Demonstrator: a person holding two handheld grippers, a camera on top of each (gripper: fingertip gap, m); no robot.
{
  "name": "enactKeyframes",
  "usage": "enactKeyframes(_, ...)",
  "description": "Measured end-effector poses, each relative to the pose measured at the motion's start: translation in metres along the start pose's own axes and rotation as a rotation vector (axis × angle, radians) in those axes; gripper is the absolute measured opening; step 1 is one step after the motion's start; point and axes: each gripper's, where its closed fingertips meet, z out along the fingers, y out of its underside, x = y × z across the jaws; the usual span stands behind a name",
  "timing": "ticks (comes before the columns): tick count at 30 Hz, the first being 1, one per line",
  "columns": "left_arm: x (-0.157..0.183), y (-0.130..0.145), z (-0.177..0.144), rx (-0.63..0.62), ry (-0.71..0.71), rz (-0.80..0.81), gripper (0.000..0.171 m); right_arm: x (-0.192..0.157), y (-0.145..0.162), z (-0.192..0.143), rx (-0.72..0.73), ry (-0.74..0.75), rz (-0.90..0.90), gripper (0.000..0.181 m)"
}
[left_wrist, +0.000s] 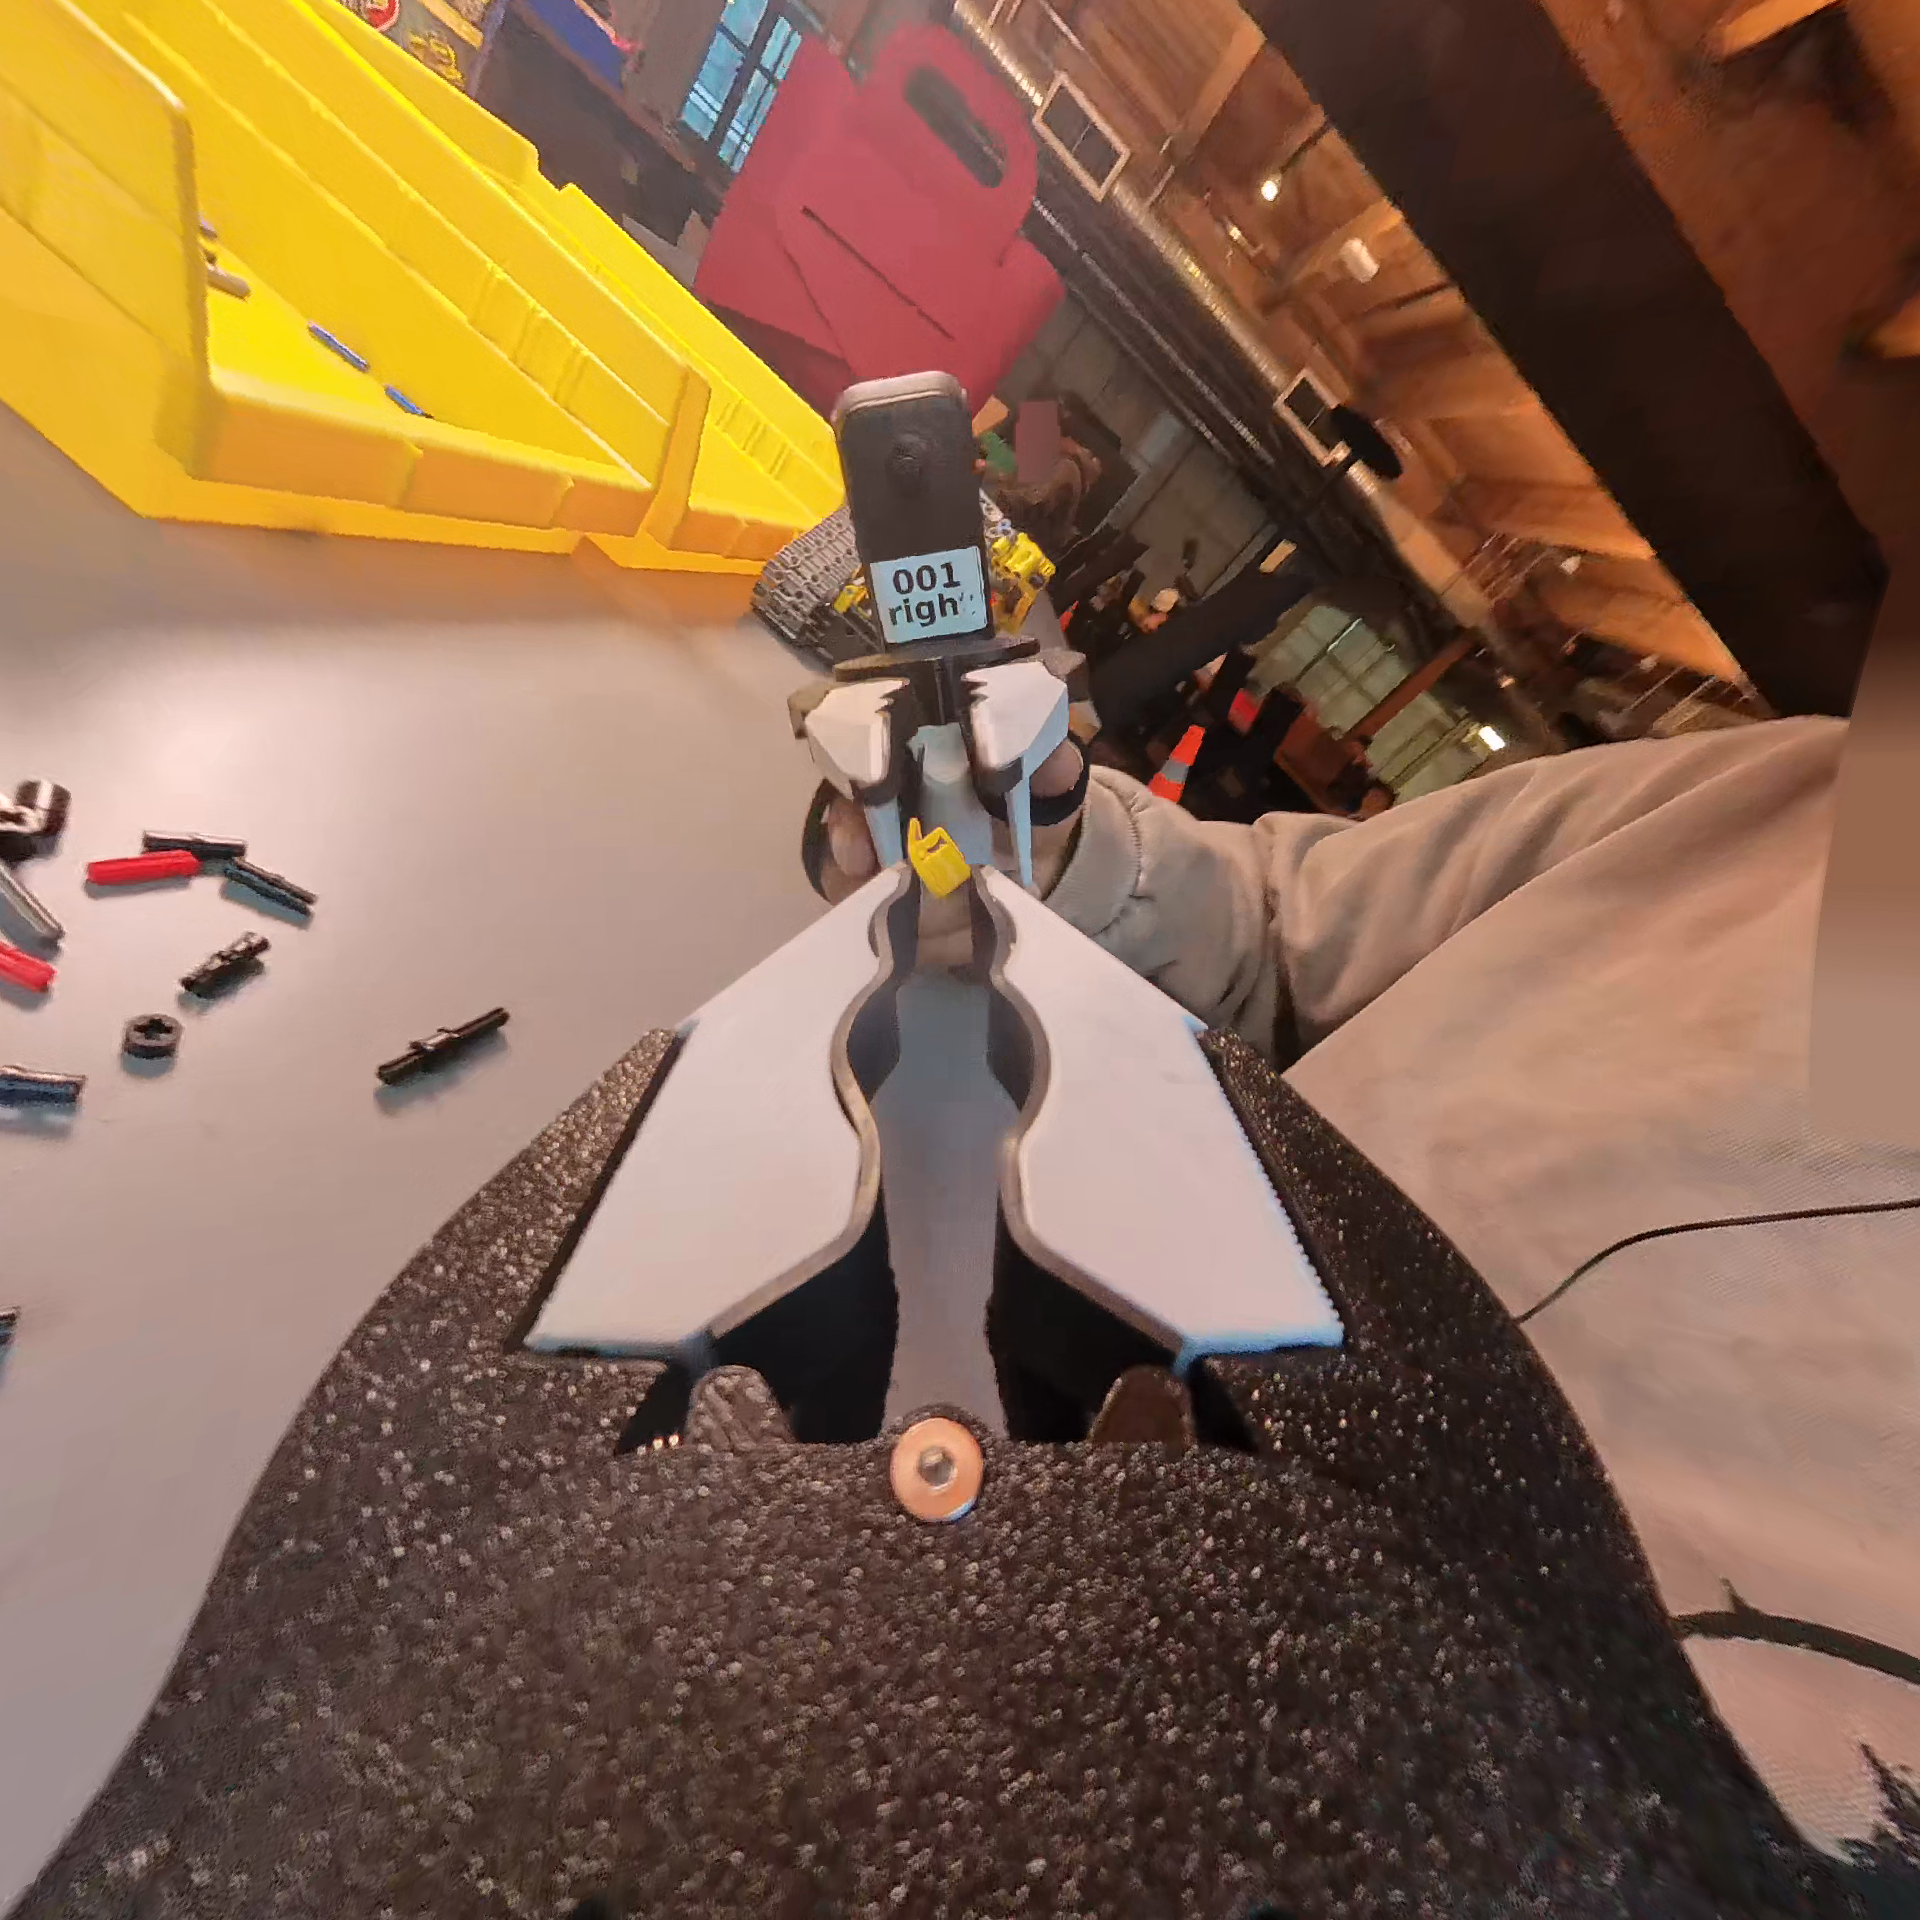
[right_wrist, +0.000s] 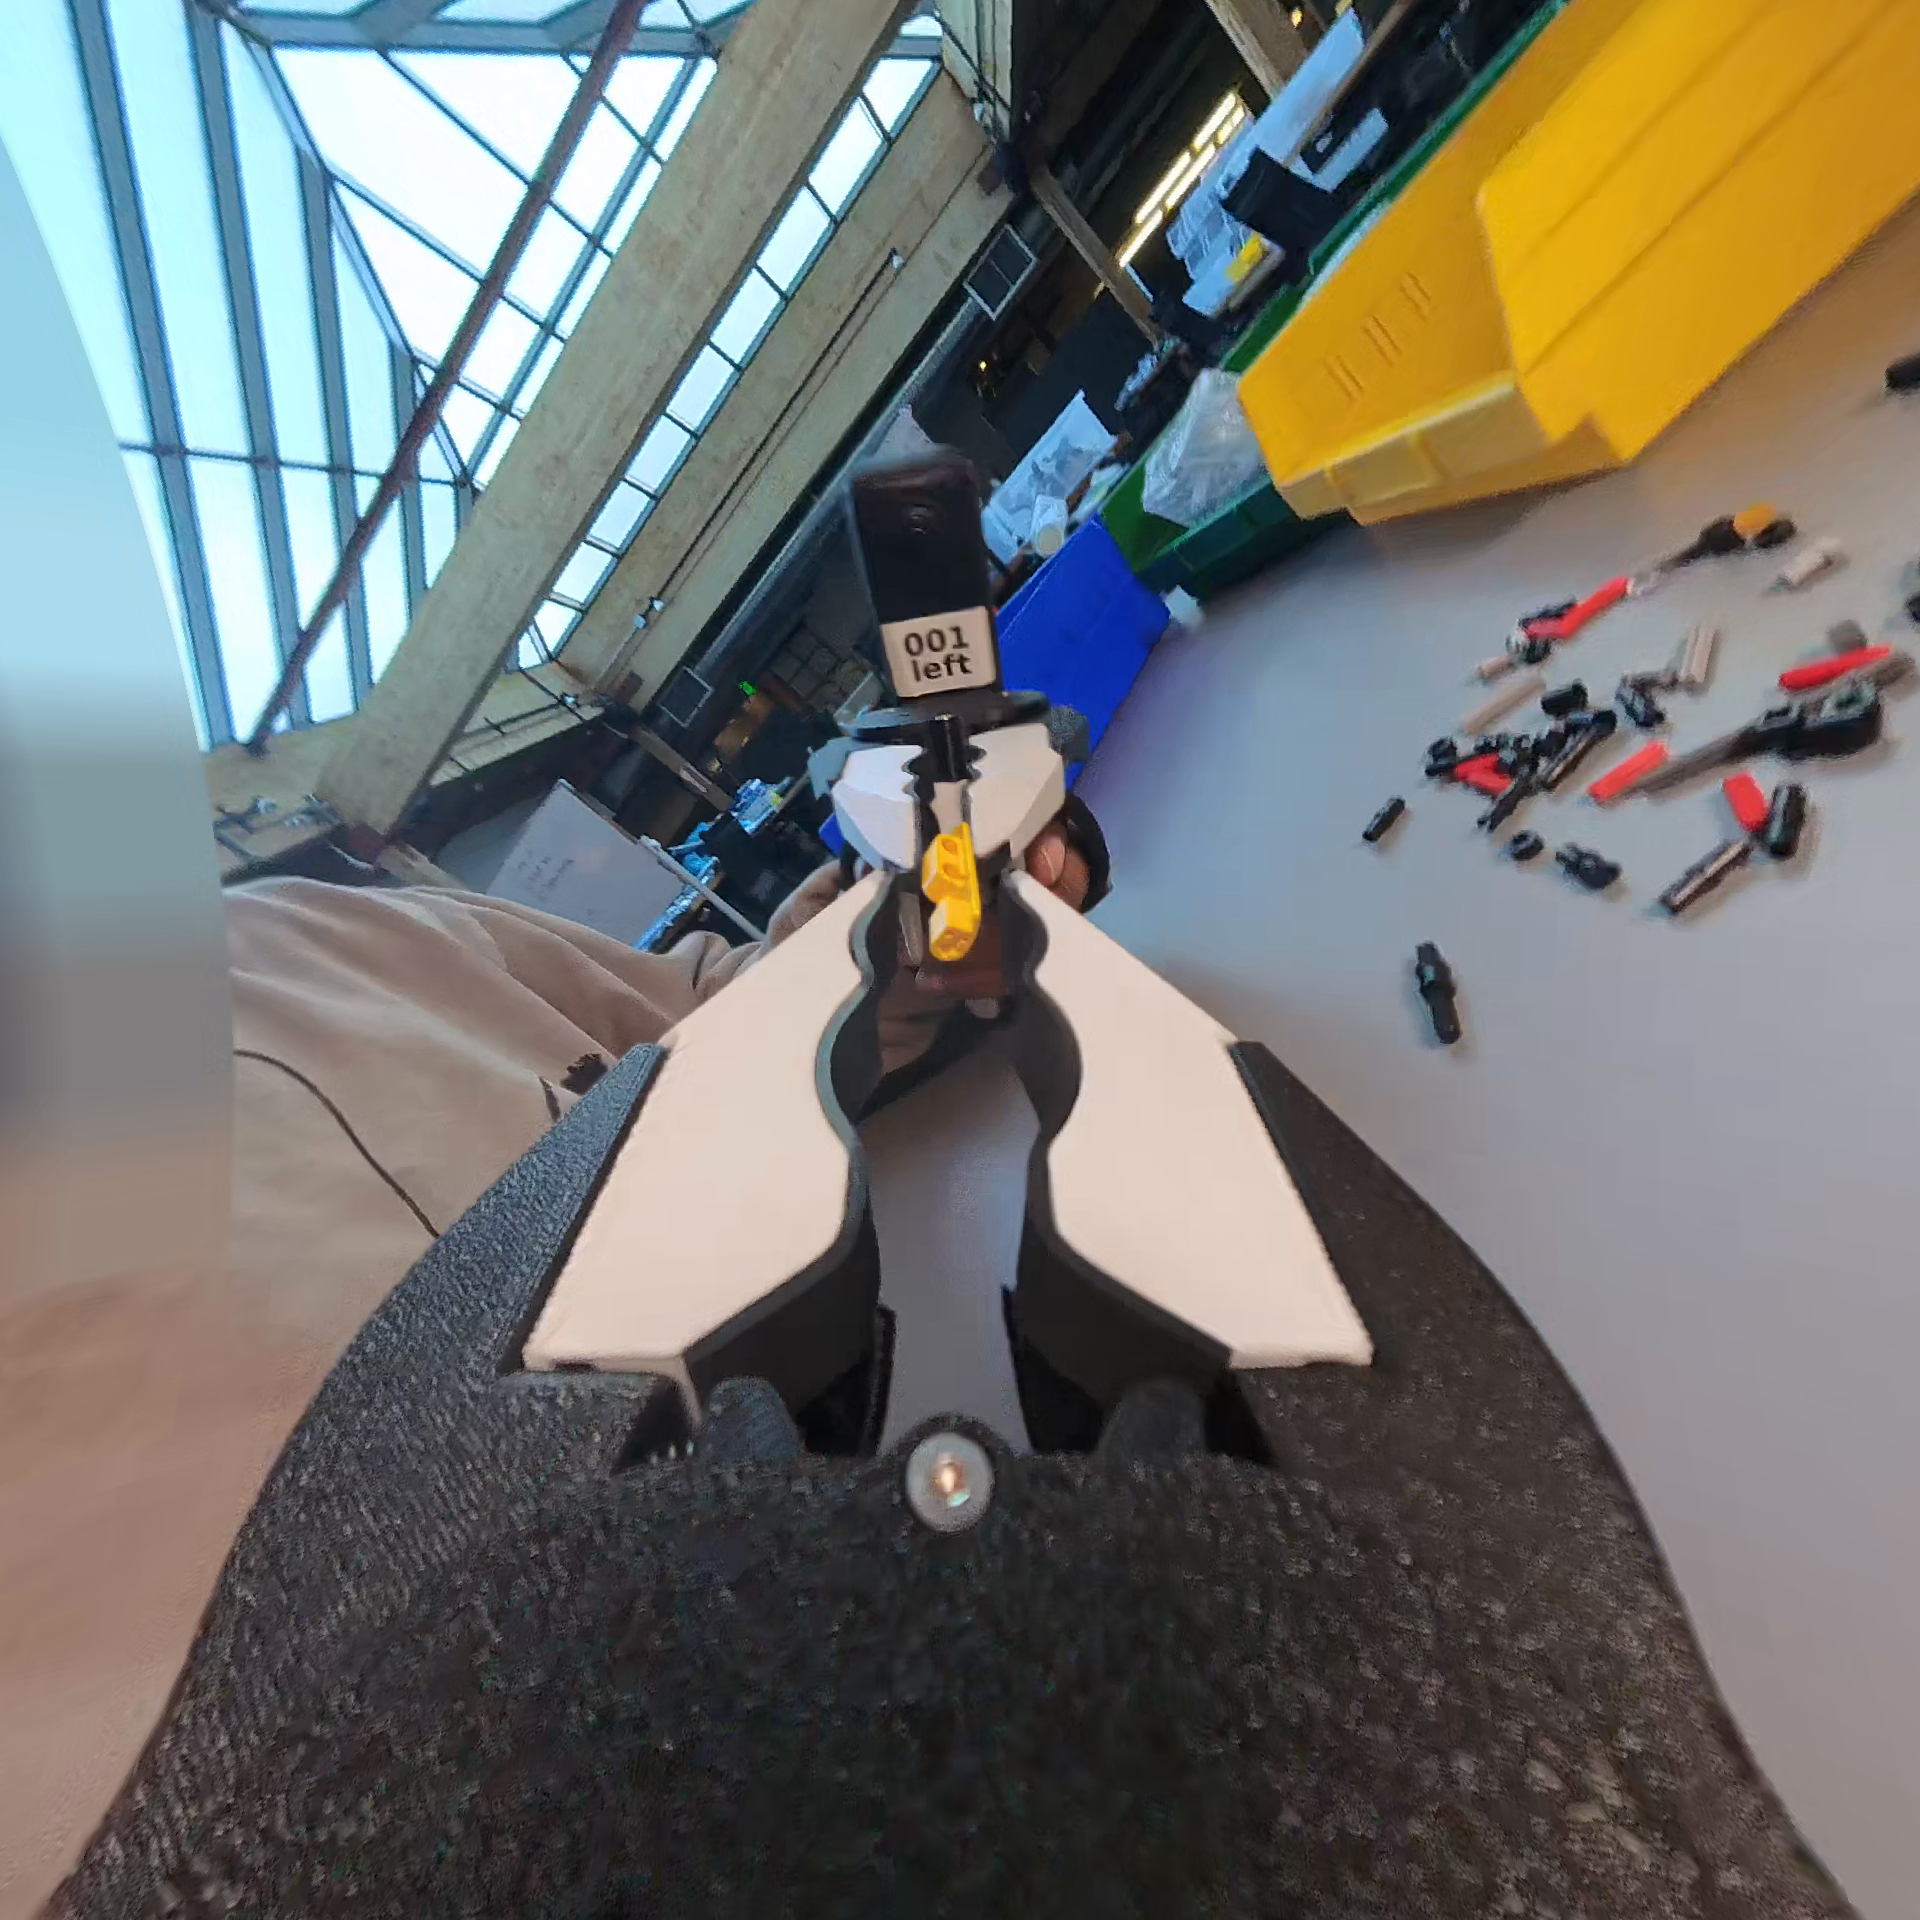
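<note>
I am working over a grey table (left_wrist: 416, 727) with yellow bins (left_wrist: 312, 312) at its far edge, holding my two tools nose to nose above it. My left gripper (left_wrist: 940, 883) is clenching a small yellow connector (left_wrist: 935, 857) at its tips. My right gripper (right_wrist: 951, 894) is standing slack, jaws either side of that connector without seeming to touch it. Black and red pins (right_wrist: 1662, 727) are lying scattered nearby. A white printed sticker (left_wrist: 928, 601) is showing on each camera.
</note>
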Motion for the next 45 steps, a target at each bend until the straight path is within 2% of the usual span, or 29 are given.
enactKeyframes(3,0.003,-0.004,-0.003,0.031,0.054,-0.09,0.009,-0.007,-0.007,-0.002,-0.005,0.056,-0.271,0.029)
enactKeyframes(7,0.003,-0.004,-0.002,0.037,0.074,-0.141,0.009,0.001,0.006,0.002,-0.122,0.241,-0.668,0.034)
enactKeyframes(10,0.003,-0.002,-0.001,0.029,0.076,-0.147,0.009,0.0,0.01,0.008,-0.137,0.295,-0.817,0.031)
enactKeyframes(13,0.004,-0.002,0.0,0.027,0.075,-0.145,0.009,0.0,0.01,0.01,-0.145,0.325,-0.868,0.014)
enactKeyframes(24,0.002,0.001,0.001,0.02,0.075,-0.152,0.009,0.001,0.012,0.009,-0.168,0.35,-0.895,0.013)
enactKeyframes(27,-0.004,0.0,0.001,0.023,0.024,-0.133,0.008,0.004,0.009,0.006,-0.187,0.36,-0.869,0.013)
enactKeyframes(28,-0.008,-0.002,-0.001,0.037,-0.005,-0.117,0.005,0.009,0.0,0.001,-0.178,0.404,-0.882,0.013)
enactKeyframes(31,-0.021,-0.009,-0.01,0.056,-0.104,-0.041,0.015,0.043,-0.064,-0.042,-0.131,0.692,-0.906,0.013)
enactKeyframes(34,-0.024,-0.012,-0.013,0.059,-0.141,-0.003,0.016,0.103,-0.13,-0.109,-0.165,1.033,-0.808,0.013)
enactKeyframes(36,-0.025,-0.009,-0.011,0.043,-0.148,-0.001,0.017,0.144,-0.155,-0.144,-0.245,1.205,-0.744,0.013)
enactKeyframes(38,-0.025,-0.006,-0.01,0.031,-0.153,0.001,0.017,0.179,-0.169,-0.162,-0.354,1.312,-0.697,0.013)
enactKeyframes(40,-0.026,-0.005,-0.01,0.026,-0.159,0.005,0.017,0.206,-0.174,-0.168,-0.446,1.357,-0.631,0.013)
enactKeyframes(45,-0.026,-0.009,-0.015,0.037,-0.173,0.011,0.017,0.248,-0.166,-0.183,-0.665,1.42,-0.488,0.017)
